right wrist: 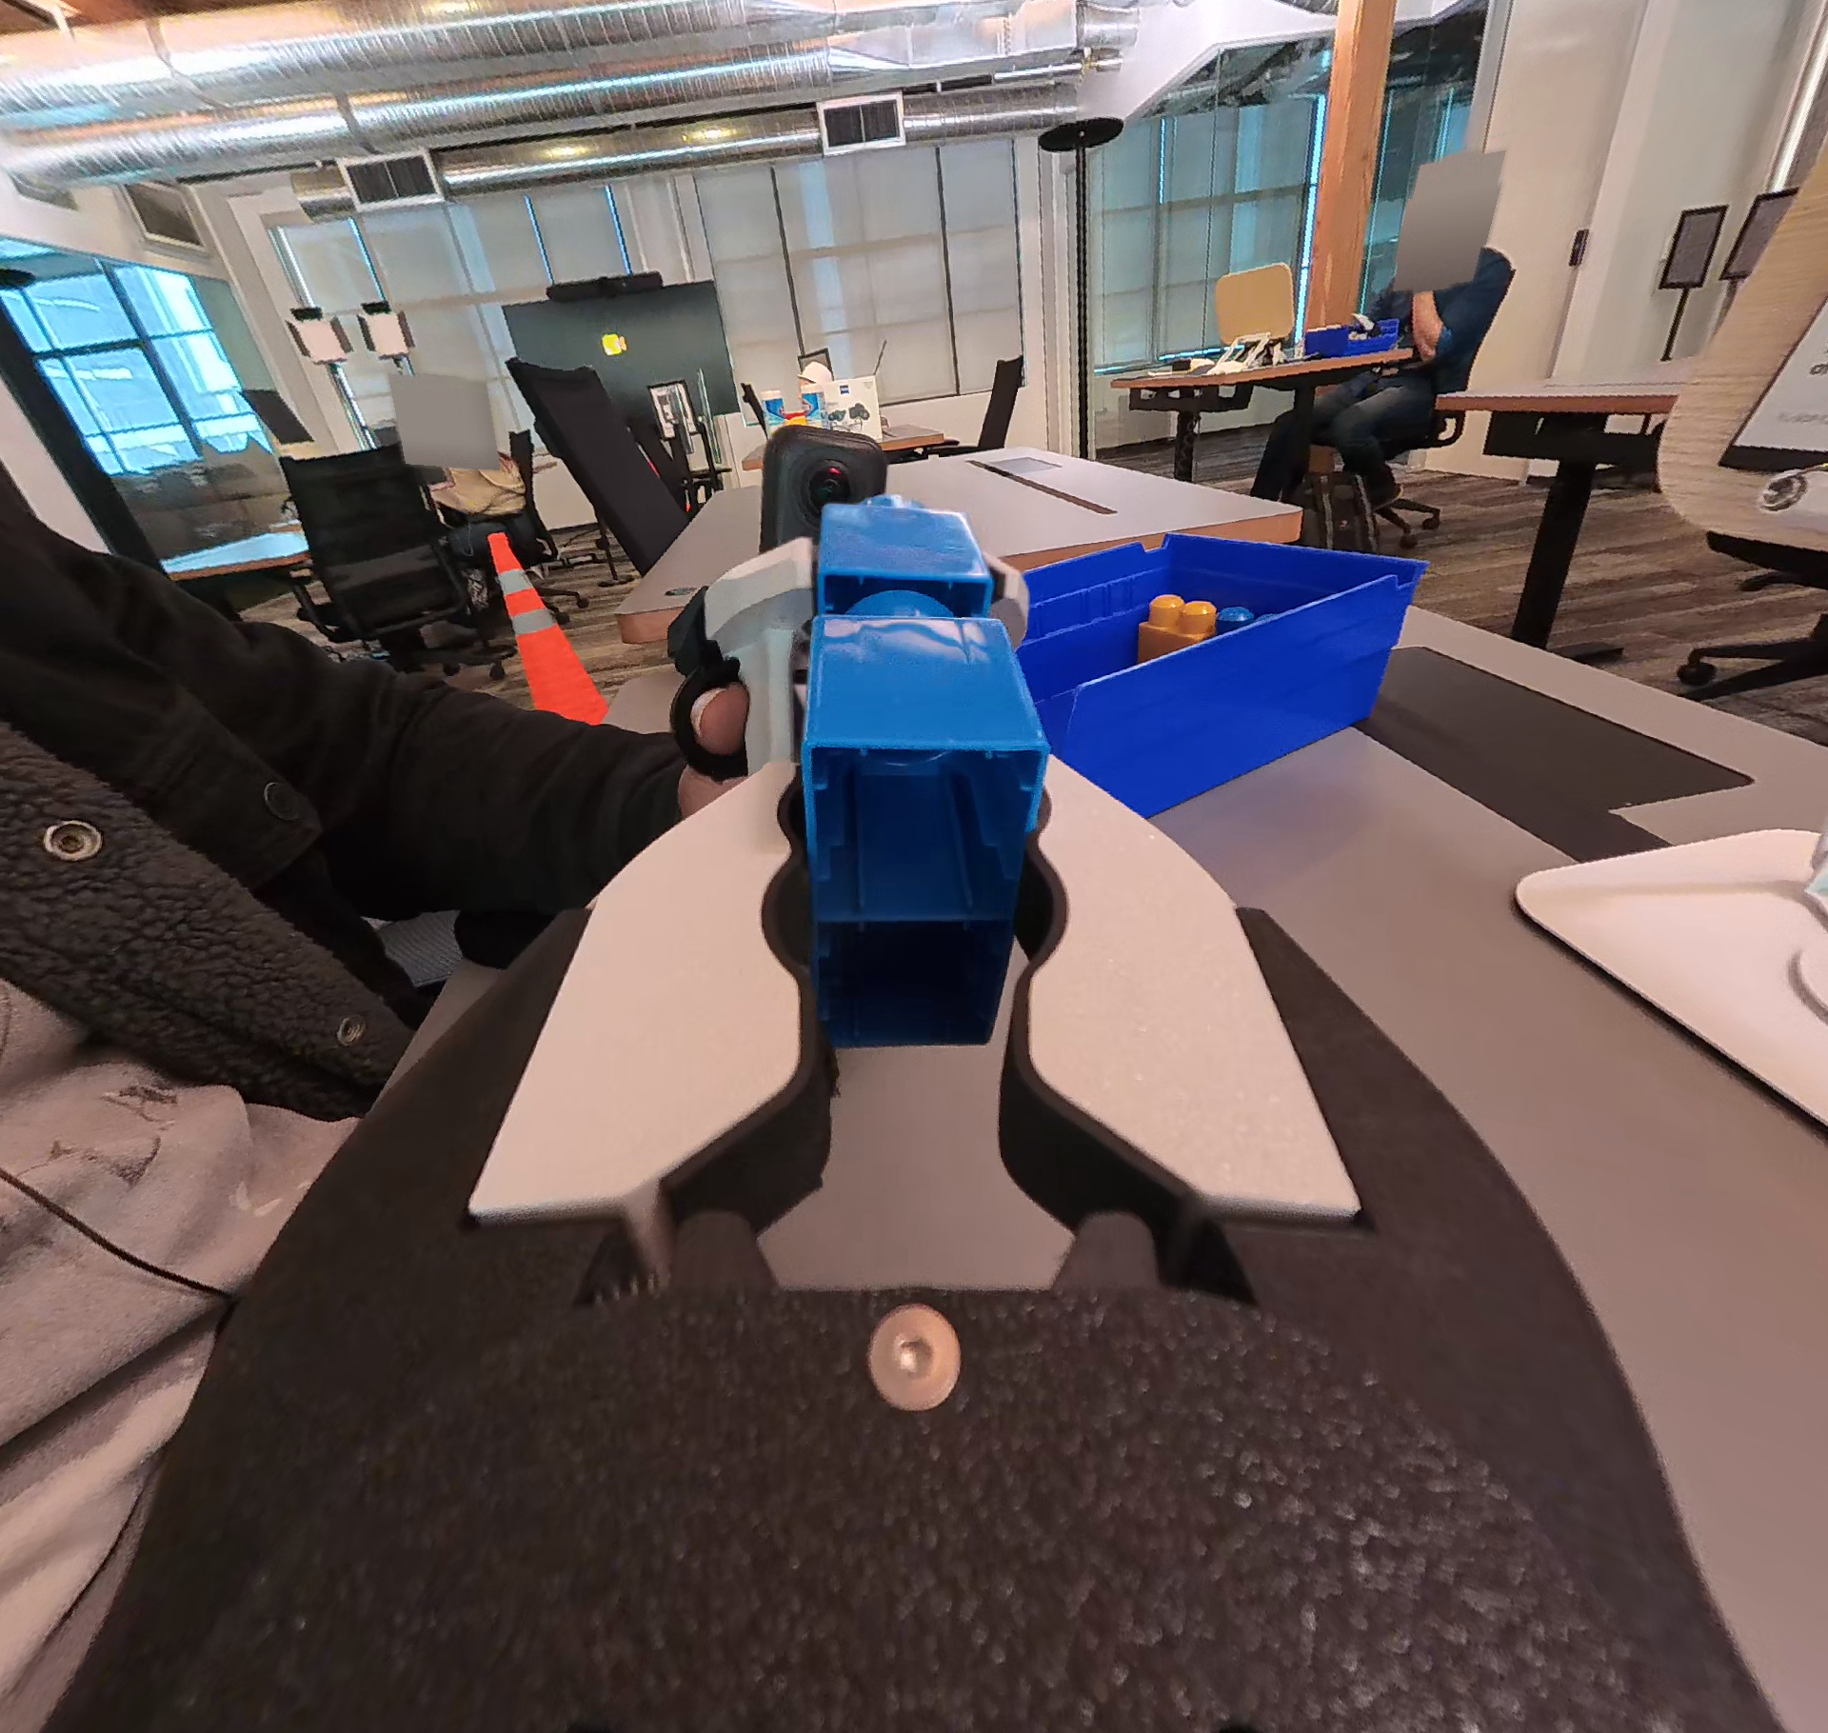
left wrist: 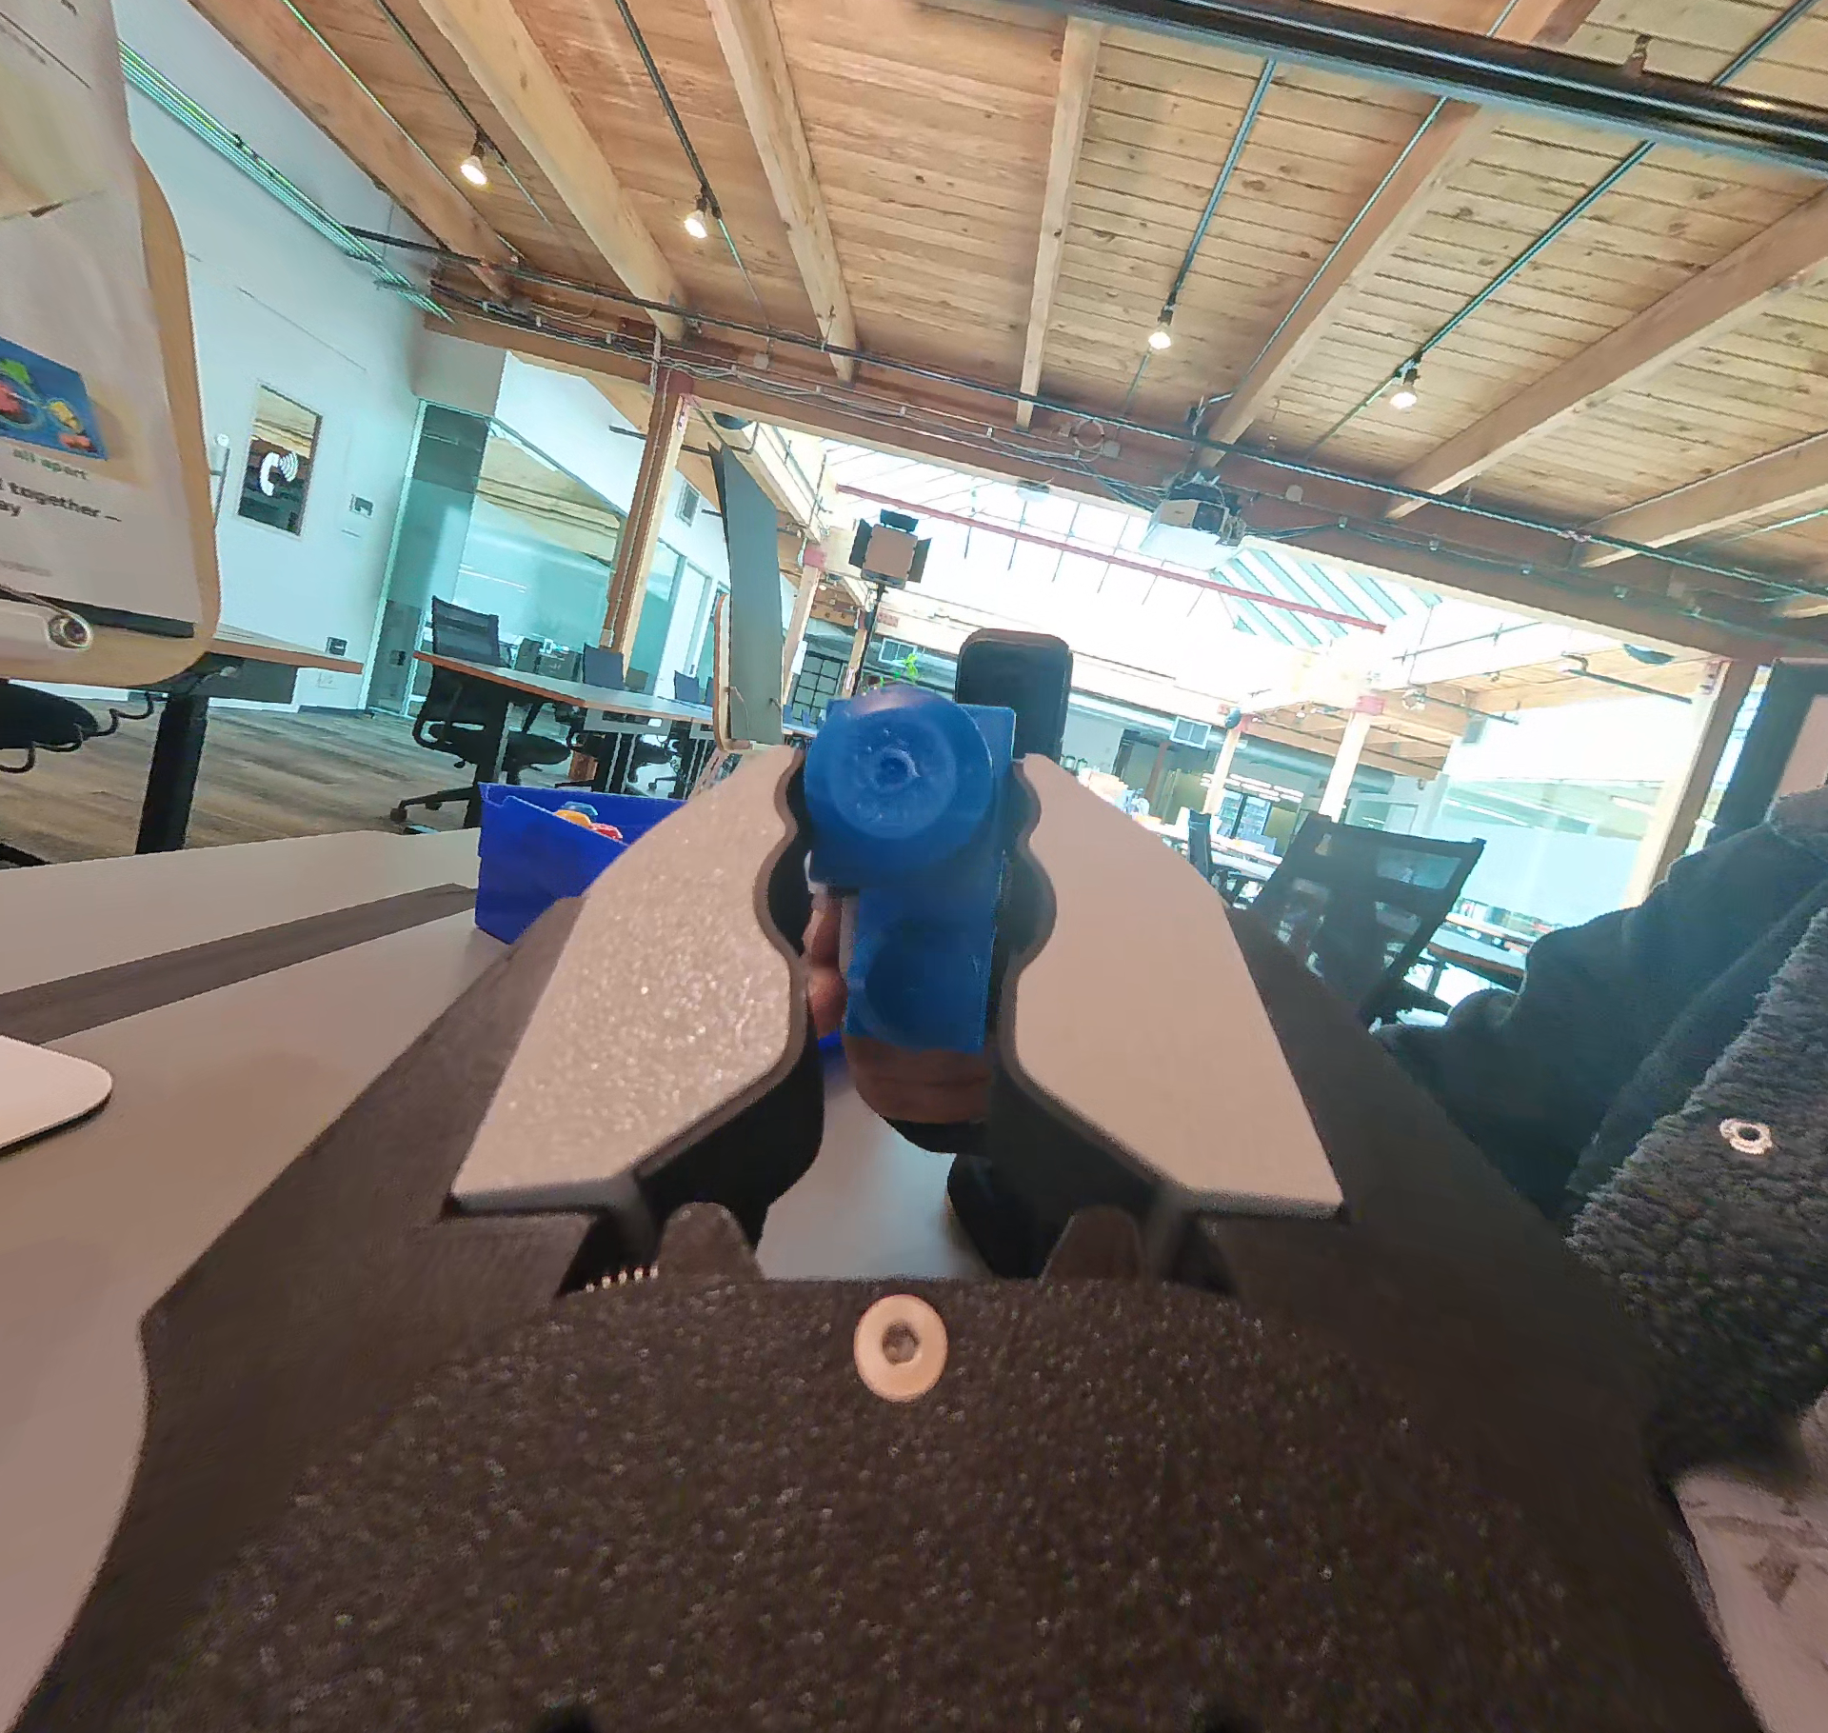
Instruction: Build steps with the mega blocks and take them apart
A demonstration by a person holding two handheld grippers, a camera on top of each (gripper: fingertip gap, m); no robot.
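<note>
In the left wrist view my left gripper is shut on a blue mega block whose round stud faces the camera. In the right wrist view my right gripper is shut on a second blue block, its hollow underside towards the camera. Just beyond it is the first blue block, held by the left gripper's grey fingers. The two blocks meet in the air above the grey table. I cannot tell whether they are pressed together.
A blue bin stands on the table to the right of the blocks and holds a yellow block and blue ones. It also shows in the left wrist view. A white stand base lies at right. A person's dark sleeve is at left. Across from one pair of fingers to the other is roughly 4 cm.
</note>
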